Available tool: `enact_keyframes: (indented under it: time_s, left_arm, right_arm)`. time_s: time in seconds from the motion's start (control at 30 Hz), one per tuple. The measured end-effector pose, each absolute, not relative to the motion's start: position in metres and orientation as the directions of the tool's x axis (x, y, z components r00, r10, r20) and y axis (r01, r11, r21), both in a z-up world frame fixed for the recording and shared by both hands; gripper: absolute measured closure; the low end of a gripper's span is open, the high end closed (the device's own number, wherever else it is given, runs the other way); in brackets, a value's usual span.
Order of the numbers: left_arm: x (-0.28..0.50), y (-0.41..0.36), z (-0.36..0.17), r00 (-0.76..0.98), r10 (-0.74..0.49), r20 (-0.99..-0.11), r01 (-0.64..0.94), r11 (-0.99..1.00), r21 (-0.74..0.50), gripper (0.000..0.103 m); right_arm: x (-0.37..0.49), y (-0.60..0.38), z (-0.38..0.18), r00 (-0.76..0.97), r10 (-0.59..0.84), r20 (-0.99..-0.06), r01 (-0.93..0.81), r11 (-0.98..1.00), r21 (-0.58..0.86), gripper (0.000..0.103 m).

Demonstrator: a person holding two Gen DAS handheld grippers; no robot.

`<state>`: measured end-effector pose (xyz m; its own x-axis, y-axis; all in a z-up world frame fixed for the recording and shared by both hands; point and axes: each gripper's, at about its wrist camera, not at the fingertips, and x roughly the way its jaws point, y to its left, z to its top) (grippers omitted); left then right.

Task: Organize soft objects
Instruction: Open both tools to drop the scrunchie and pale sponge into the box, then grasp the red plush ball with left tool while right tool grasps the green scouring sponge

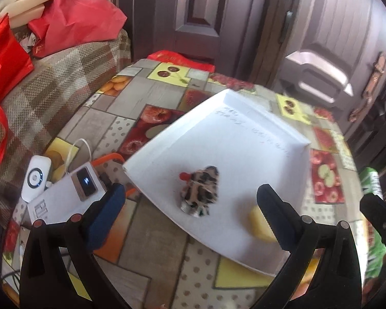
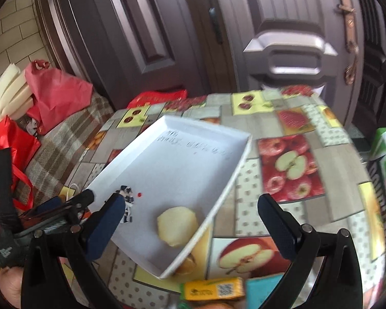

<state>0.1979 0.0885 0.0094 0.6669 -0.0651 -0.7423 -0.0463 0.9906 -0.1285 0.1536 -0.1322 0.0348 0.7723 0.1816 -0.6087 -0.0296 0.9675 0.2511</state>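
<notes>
Both claws, left (image 1: 190,206) and right (image 2: 190,213), are wide and empty, so either could clip the tray (image 2: 234,177) rim and dump the sponge (image 2: 177,225) off the bench (image 2: 290,134).

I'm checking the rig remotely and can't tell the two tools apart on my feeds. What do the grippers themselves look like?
They look alike. The left gripper and right gripper each have black plastic linkage arms with round silver and reddish pivot pins. On each, one pad has a dark blue face; the other is black with a ridged, textured surface. No cables or markings show on them.

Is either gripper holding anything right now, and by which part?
Nothing held. Left gripper and right gripper are open; spotted toy and yellow sponge lie in the tray.
</notes>
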Motion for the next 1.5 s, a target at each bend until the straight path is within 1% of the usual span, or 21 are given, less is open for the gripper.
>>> enact_keyframes:
  time_s: [0.13, 0.3, 0.4, 0.43, 0.53, 0.63, 0.77, 0.83, 0.93, 1.03, 1.07, 1.13, 1.17, 1.33, 1.4, 1.43, 1.47, 1.5]
  left_arm:
    - [0.174, 0.078, 0.019, 0.677, -0.122, -0.726, 0.034, 0.99, -0.135, 0.0]
    - [0.138, 0.058, 0.028, 0.682, -0.217, -0.699, 0.191, 0.975, -0.116, 0.0]
    - [0.119, 0.045, 0.022, 0.659, -0.278, -0.699, 0.279, 0.953, -0.115, 0.0]
    - [0.112, 0.039, 0.015, 0.641, -0.296, -0.708, 0.314, 0.943, -0.111, 0.0]
    - [0.099, 0.027, -0.004, 0.569, -0.34, -0.748, 0.376, 0.917, -0.131, 0.0]
    - [0.083, 0.012, -0.025, 0.486, -0.382, -0.786, 0.443, 0.883, -0.155, 0.0]
    - [0.064, -0.013, -0.048, 0.399, -0.393, -0.829, 0.556, 0.822, -0.122, 0.001]
    - [0.056, -0.023, -0.058, 0.359, -0.396, -0.845, 0.594, 0.796, -0.121, 0.001]
    - [0.049, -0.034, -0.067, 0.311, -0.42, -0.852, 0.619, 0.77, -0.154, 0.001]
    - [0.044, -0.046, -0.075, 0.289, -0.406, -0.867, 0.646, 0.751, -0.137, 0.009]
    - [0.042, -0.049, -0.077, 0.285, -0.406, -0.868, 0.655, 0.744, -0.133, 0.009]
    - [0.04, -0.054, -0.078, 0.293, -0.403, -0.867, 0.669, 0.734, -0.115, 0.01]
    - [0.041, -0.057, -0.079, 0.299, -0.399, -0.867, 0.675, 0.731, -0.104, 0.011]
    - [0.045, -0.067, -0.085, 0.289, -0.39, -0.874, 0.688, 0.72, -0.093, 0.013]
    - [0.045, -0.065, -0.087, 0.282, -0.387, -0.878, 0.689, 0.719, -0.096, 0.015]
    - [0.046, -0.065, -0.088, 0.272, -0.394, -0.878, 0.688, 0.718, -0.109, 0.023]
    - [0.046, -0.063, -0.088, 0.254, -0.41, -0.876, 0.686, 0.714, -0.136, 0.037]
    - [0.047, -0.063, -0.088, 0.237, -0.429, -0.871, 0.686, 0.709, -0.163, 0.045]
  right_arm:
    - [0.127, -0.149, 0.05, 0.812, 0.166, -0.56, -0.026, 0.968, 0.25, 0.0]
    - [0.082, -0.181, 0.075, 0.873, 0.115, -0.474, -0.012, 0.977, 0.215, 0.0]
    - [0.052, -0.205, 0.08, 0.899, 0.113, -0.423, -0.017, 0.974, 0.226, 0.0]
    - [0.045, -0.212, 0.079, 0.901, 0.109, -0.421, -0.008, 0.972, 0.235, 0.0]
    - [0.028, -0.235, 0.064, 0.88, 0.075, -0.468, 0.051, 0.967, 0.25, 0.0]
    - [0.014, -0.255, 0.039, 0.844, -0.005, -0.537, 0.14, 0.968, 0.211, 0.0]
    - [-0.002, -0.281, -0.002, 0.767, -0.067, -0.639, 0.239, 0.953, 0.187, 0.0]
    - [-0.006, -0.289, -0.015, 0.734, -0.077, -0.674, 0.263, 0.948, 0.179, 0.0]
    - [-0.01, -0.29, -0.031, 0.699, -0.067, -0.712, 0.247, 0.957, 0.152, 0.0]
    - [-0.008, -0.278, -0.041, 0.681, -0.075, -0.729, 0.19, 0.979, 0.077, 0.0]
    - [-0.007, -0.274, -0.045, 0.673, -0.089, -0.734, 0.178, 0.983, 0.044, 0.0]
    - [0.001, -0.27, -0.055, 0.656, -0.099, -0.749, 0.157, 0.987, 0.008, 0.006]
    - [0.003, -0.269, -0.058, 0.649, -0.1, -0.754, 0.151, 0.989, -0.001, 0.011]
    - [0.014, -0.266, -0.078, 0.612, -0.102, -0.785, 0.098, 0.994, -0.053, 0.02]
    - [0.014, -0.264, -0.084, 0.599, -0.089, -0.796, 0.083, 0.995, -0.049, 0.028]
    - [0.015, -0.264, -0.086, 0.591, -0.088, -0.802, 0.081, 0.995, -0.05, 0.032]
    - [0.015, -0.264, -0.088, 0.583, -0.087, -0.808, 0.079, 0.996, -0.05, 0.047]
    - [0.015, -0.265, -0.09, 0.574, -0.079, -0.815, 0.078, 0.996, -0.042, 0.063]
